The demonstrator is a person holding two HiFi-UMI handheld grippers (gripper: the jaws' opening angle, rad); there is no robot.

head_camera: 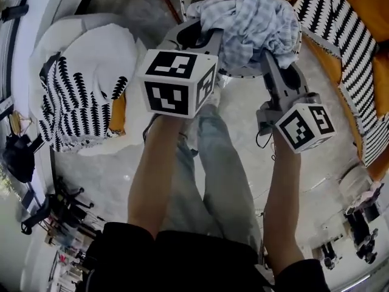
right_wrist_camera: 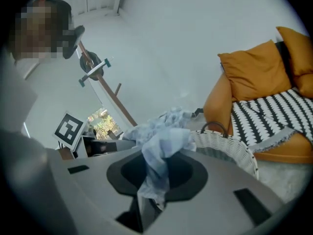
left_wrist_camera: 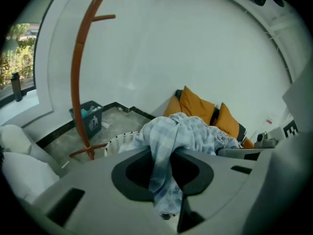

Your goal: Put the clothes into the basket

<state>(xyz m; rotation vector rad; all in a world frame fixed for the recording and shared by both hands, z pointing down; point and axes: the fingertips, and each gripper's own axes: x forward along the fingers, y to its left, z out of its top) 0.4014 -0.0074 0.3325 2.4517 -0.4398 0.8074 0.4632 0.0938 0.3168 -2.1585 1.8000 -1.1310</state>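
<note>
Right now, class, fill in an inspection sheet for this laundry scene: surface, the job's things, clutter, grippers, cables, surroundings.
Surface: mottled grey floor.
Job's things: pale blue checked garment, bunched and held up at the white woven basket; whether any of it rests inside cannot be told.
Clutter: black-and-white patterned cloth on the white seat; a second patterned cloth on the orange sofa.
Grippers: left gripper and right gripper each shut on the garment.
Cables: thin black cable hangs below the right gripper.
Surroundings: white wall, curved wooden stand, dark bin.
</note>
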